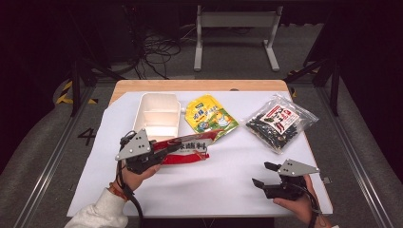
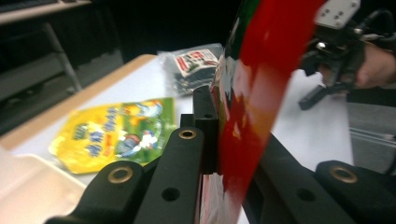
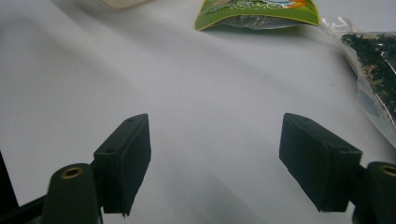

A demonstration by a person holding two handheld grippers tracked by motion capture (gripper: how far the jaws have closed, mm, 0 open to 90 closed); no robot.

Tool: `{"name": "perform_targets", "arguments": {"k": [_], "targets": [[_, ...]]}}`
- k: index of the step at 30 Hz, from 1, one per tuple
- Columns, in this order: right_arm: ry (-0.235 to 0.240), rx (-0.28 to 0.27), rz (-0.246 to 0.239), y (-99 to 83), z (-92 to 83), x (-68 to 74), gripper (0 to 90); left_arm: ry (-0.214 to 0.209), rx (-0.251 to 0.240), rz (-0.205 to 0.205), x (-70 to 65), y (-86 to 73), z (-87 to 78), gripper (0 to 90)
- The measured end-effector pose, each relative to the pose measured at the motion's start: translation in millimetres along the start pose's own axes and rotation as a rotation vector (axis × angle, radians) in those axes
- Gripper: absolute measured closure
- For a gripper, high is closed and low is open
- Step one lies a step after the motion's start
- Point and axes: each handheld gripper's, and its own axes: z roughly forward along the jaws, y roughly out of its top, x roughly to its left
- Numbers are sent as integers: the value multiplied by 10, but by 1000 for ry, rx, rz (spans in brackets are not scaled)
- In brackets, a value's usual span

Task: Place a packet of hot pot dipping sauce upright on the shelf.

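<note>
Red glossy plastic sachet (image 1: pixel 186 148) is clamped at its near end between the closed jaws of the left gripper (image 1: pixel 159 152), beside the white divided plastic tray (image 1: pixel 157 114) on the white table sheet (image 1: pixel 214 185). Nothing is held by the right gripper (image 1: pixel 265 174), whose jaws are spread wide over bare sheet.
</note>
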Motion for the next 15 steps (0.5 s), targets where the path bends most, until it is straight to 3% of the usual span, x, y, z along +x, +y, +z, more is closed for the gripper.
{"name": "perform_targets", "arguments": {"k": [5, 10, 15], "targets": [[-1, -7, 12, 6, 6, 19, 252, 55, 2, 28, 213, 183, -89, 900], [19, -1, 28, 4, 23, 19, 252, 106, 9, 20, 501, 336, -168, 900], [15, -6, 59, -15, 27, -14, 252, 152, 30, -2, 796, 377, -170, 900]]}}
